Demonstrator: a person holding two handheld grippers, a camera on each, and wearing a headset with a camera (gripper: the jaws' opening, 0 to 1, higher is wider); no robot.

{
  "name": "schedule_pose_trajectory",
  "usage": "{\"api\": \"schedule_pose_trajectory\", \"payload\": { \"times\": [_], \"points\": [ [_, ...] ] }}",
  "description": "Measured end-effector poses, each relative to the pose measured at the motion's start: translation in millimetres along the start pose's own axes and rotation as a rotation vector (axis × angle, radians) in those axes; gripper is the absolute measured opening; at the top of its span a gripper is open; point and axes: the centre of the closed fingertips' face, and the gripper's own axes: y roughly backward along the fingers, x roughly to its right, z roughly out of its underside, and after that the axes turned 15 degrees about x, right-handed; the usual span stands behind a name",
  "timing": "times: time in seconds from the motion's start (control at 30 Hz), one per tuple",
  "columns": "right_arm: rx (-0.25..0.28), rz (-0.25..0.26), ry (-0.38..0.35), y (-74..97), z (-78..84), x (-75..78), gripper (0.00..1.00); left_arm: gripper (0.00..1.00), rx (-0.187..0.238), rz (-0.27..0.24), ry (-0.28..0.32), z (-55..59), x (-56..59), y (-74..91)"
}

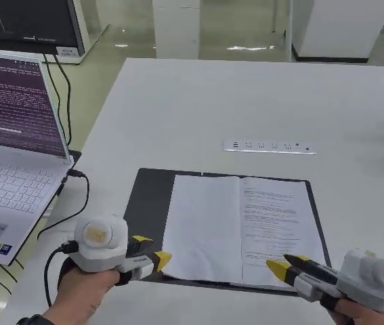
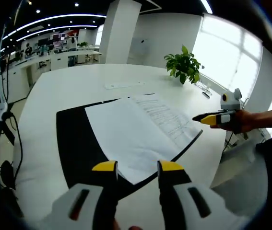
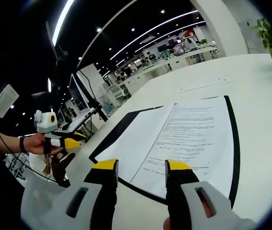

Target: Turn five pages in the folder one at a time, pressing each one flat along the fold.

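A black folder [image 1: 150, 203] lies open on the white table, with a blank page [image 1: 202, 227] on its left and a printed page [image 1: 276, 227] on its right. My left gripper [image 1: 152, 249] hovers at the folder's near left corner, open, nothing between its yellow tips. In the left gripper view, my left gripper [image 2: 137, 166] faces the blank page [image 2: 126, 129]. My right gripper [image 1: 286, 264] is open at the near right edge, just over the printed page's lower corner. In the right gripper view, my right gripper [image 3: 141, 165] faces the printed page [image 3: 193, 139].
An open laptop [image 1: 9, 156] stands at the left with black cables [image 1: 63, 223] running beside the folder. A white power strip [image 1: 269, 146] lies behind the folder. A potted plant [image 2: 183, 64] sits at the table's far edge.
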Motion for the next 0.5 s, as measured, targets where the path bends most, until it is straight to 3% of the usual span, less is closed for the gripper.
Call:
{"api": "schedule_pose_trajectory", "payload": {
  "times": [0.27,0.5],
  "points": [
    [0.014,0.055,0.027,25.1,-8.1,4.2,0.45,0.4,0.047,-0.024,-0.016,-21.0,-3.2,12.9],
    [0.065,0.109,0.014,40.5,-13.7,4.0,0.5,0.47,0.051,-0.046,-0.004,-17.7,-6.8,27.0]
  ]
}}
